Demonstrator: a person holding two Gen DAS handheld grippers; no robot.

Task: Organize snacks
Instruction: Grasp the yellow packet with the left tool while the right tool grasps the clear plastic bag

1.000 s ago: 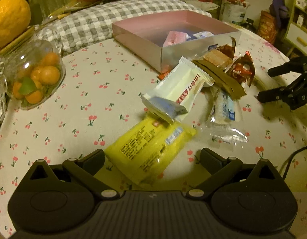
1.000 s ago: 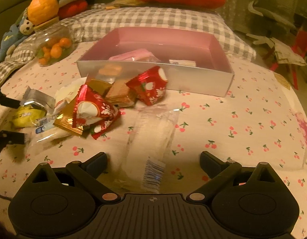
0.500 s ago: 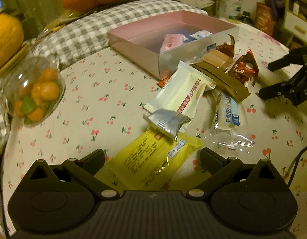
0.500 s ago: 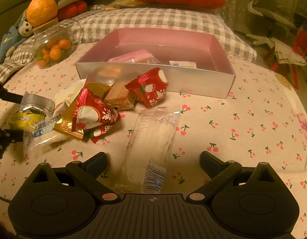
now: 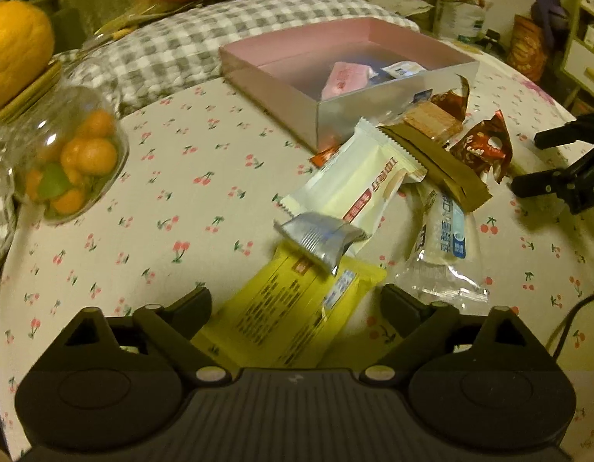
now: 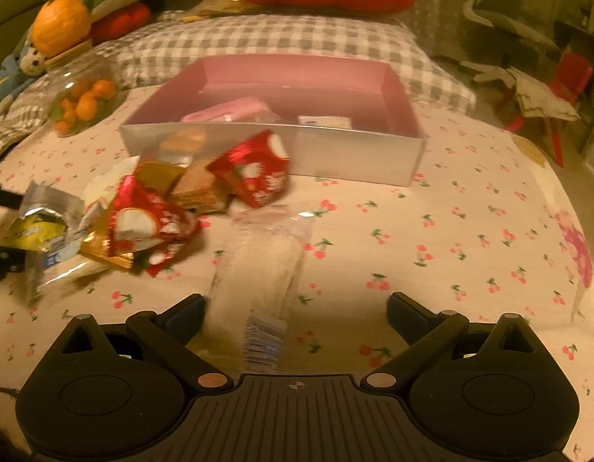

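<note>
The left claw (image 5: 295, 306) is seen closing, spread around a yellow packet (image 5: 293, 315) on the table (image 5: 150, 238), pads not yet pressing. The right claw (image 6: 295, 313) is held spread over a clear packet (image 6: 264, 265). The pink box (image 6: 274, 161) lies beyond.

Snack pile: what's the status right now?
Left gripper closing around yellow packet, not yet gripped. Right gripper open over clear packet. Pink box unobstructed.
</note>
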